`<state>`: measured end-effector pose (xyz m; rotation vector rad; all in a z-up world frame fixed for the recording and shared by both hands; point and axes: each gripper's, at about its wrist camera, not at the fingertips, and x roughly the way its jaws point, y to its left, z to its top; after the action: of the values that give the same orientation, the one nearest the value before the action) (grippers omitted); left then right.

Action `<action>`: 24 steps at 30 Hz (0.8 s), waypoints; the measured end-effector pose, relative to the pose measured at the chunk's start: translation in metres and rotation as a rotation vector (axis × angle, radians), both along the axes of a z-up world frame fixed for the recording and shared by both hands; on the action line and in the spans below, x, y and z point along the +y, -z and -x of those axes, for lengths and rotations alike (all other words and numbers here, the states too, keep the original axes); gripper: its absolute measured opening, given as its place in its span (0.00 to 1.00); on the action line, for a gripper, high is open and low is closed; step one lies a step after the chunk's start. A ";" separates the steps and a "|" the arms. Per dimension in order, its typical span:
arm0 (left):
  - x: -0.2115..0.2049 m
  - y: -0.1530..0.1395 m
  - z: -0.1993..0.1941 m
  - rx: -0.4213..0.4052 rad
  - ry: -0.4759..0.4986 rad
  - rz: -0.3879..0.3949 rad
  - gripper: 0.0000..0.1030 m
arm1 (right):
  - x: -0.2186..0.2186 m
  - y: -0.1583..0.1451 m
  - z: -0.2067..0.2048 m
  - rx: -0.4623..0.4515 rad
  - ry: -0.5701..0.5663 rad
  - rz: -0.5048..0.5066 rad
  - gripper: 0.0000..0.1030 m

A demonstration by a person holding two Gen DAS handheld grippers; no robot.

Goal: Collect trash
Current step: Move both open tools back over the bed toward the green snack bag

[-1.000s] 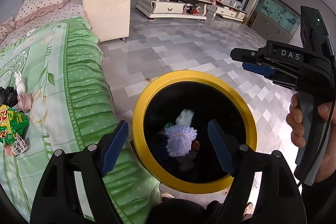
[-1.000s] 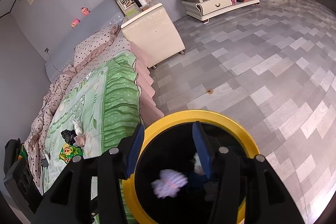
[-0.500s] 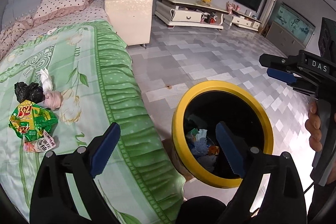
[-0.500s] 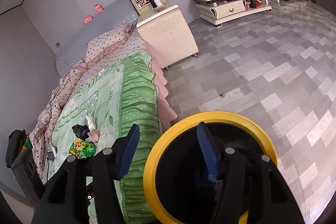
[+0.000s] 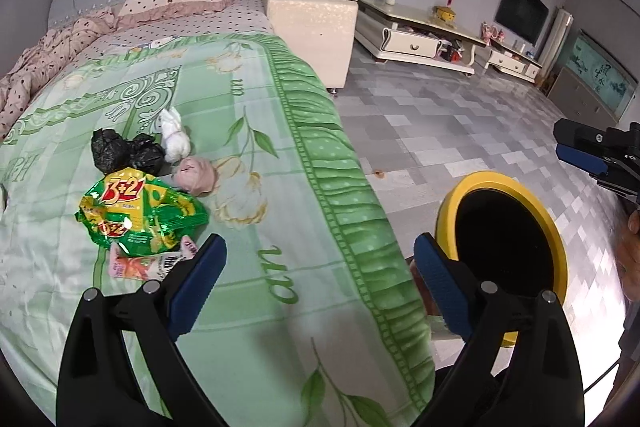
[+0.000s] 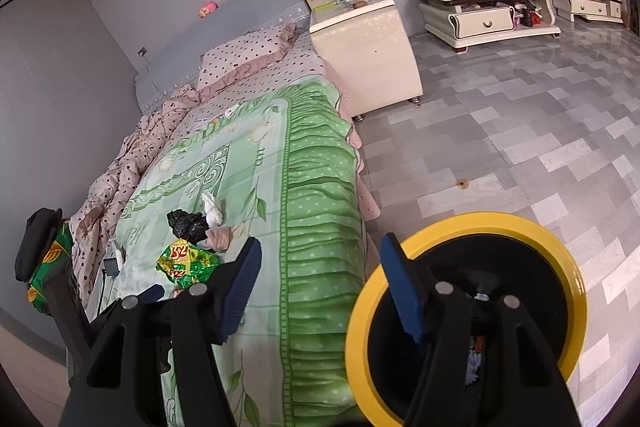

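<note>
Both of your grippers are swinging left, away from the yellow bin (image 5: 558, 239) and over the green bedspread (image 5: 280, 235). Your left gripper (image 5: 318, 279) is hanging wide open and empty near the trash pile: snack bag (image 5: 140, 215), black bag (image 5: 120, 151), white tissue (image 5: 174, 137), pink wad (image 5: 196, 175). Your right gripper (image 6: 320, 283) is also spread open, straddling the bed edge and bin rim.

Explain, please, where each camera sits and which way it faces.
Left wrist: on the left gripper, facing the bed and its trash; open jaws, plus the right gripper at the right edge.
Right wrist: on the right gripper, over the bed edge and yellow bin; open jaws.
Shared: bed, bin, green snack bag.
</note>
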<state>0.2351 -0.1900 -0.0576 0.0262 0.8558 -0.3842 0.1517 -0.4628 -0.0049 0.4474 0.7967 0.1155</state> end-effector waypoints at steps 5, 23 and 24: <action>0.043 0.006 -0.014 0.004 -0.072 -0.020 0.88 | 0.038 0.002 -0.016 -0.002 -0.070 0.002 0.58; 0.182 0.049 -0.069 0.069 -0.300 -0.060 0.88 | 0.167 0.051 -0.077 0.093 -0.294 -0.020 0.58; 0.187 0.053 -0.073 0.076 -0.310 -0.062 0.88 | 0.173 0.055 -0.079 0.100 -0.303 -0.022 0.58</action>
<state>0.3080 -0.0026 -0.1102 -0.0640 0.9298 -0.0681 0.2308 -0.2902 -0.0599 0.3533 0.9594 0.3860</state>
